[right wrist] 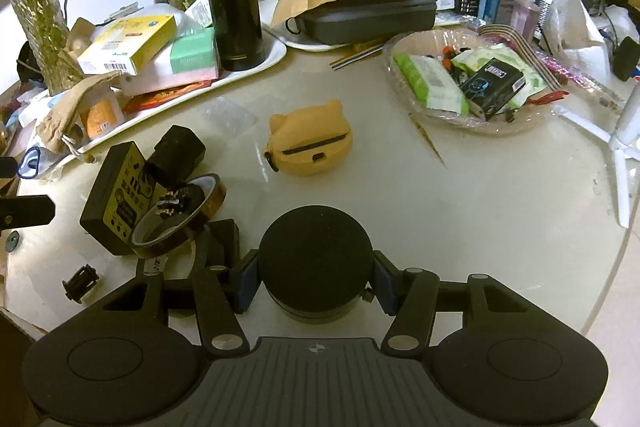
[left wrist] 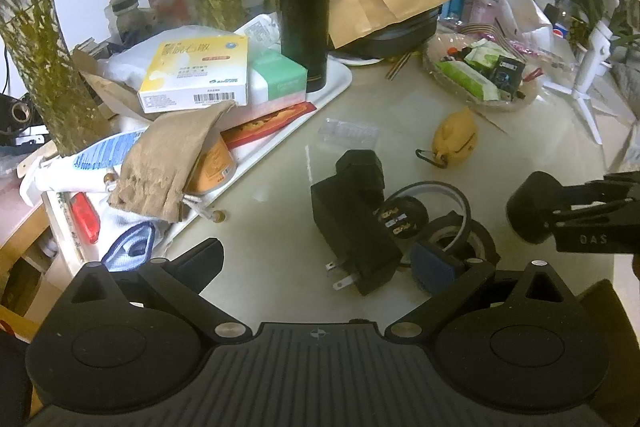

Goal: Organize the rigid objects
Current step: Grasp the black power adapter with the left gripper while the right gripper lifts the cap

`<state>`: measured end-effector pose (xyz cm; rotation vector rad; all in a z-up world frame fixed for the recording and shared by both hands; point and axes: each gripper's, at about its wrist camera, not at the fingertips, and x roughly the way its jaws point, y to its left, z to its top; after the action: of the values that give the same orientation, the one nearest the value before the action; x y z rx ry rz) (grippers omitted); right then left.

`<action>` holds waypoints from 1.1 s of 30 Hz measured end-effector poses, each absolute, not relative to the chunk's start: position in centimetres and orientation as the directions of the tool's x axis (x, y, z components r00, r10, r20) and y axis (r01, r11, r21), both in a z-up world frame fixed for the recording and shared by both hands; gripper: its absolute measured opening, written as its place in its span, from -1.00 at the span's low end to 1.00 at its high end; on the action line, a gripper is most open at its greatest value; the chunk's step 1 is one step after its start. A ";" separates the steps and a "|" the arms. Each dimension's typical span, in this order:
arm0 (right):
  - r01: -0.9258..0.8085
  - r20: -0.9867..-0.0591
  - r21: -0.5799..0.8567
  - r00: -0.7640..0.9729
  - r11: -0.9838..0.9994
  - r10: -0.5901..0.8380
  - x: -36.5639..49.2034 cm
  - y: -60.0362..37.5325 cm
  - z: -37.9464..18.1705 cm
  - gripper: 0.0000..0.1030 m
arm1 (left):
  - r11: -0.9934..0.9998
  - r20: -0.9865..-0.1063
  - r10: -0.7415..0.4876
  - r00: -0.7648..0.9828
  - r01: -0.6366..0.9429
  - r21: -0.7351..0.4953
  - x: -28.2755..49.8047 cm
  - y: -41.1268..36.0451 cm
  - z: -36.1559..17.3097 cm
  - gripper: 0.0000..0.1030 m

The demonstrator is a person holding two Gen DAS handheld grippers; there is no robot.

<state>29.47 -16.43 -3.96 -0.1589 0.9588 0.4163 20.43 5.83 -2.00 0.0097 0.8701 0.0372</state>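
Note:
My right gripper (right wrist: 314,281) is shut on a black round cylinder (right wrist: 314,251), its blue pads (right wrist: 248,283) pressing on both sides just above the pale tabletop. In the left wrist view the same cylinder (left wrist: 532,211) shows at the right edge in that gripper (left wrist: 560,217). My left gripper (left wrist: 344,259) stands open, its fingers wide on either side of a black plug adapter (left wrist: 352,239) without touching it. Beside the adapter lie rolls of tape (left wrist: 460,227), one amber (right wrist: 180,219). A yellow bear-shaped case (right wrist: 310,147) lies further out.
A white tray (left wrist: 332,95) at the left holds boxes and a tall black flask (left wrist: 304,7). A clear basket (right wrist: 472,123) of packets sits at the right, a white tripod (right wrist: 620,163) beyond it. A small black clip (right wrist: 80,283) lies near the table's edge.

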 end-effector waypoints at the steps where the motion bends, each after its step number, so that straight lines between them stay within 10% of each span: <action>1: -0.409 -0.820 0.048 0.505 0.911 0.270 29.4 -16.5 -3.8 0.16 | 0.999 -0.764 0.037 0.644 -0.027 0.025 20.6 5.7 -2.0 0.99; 18: -0.380 -0.823 -0.106 0.552 0.919 0.134 27.2 -15.6 1.7 0.17 | 0.994 -0.848 -0.026 0.529 -0.078 -0.079 26.4 6.1 -4.6 0.67; 29: -0.346 -0.808 -0.072 0.570 0.936 0.148 27.1 -16.3 3.4 0.17 | 0.991 -0.879 -0.043 0.474 -0.089 -0.096 27.6 5.8 -6.5 -0.45; 33: -0.354 -0.807 -0.068 0.570 0.933 0.157 26.9 -15.9 3.5 0.17 | 0.990 -0.878 -0.041 0.477 -0.098 -0.100 27.3 6.2 -6.3 -0.49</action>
<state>26.91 -15.92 3.50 -0.2322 0.9184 0.3031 27.27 6.18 -6.33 -0.1430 1.0737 0.0350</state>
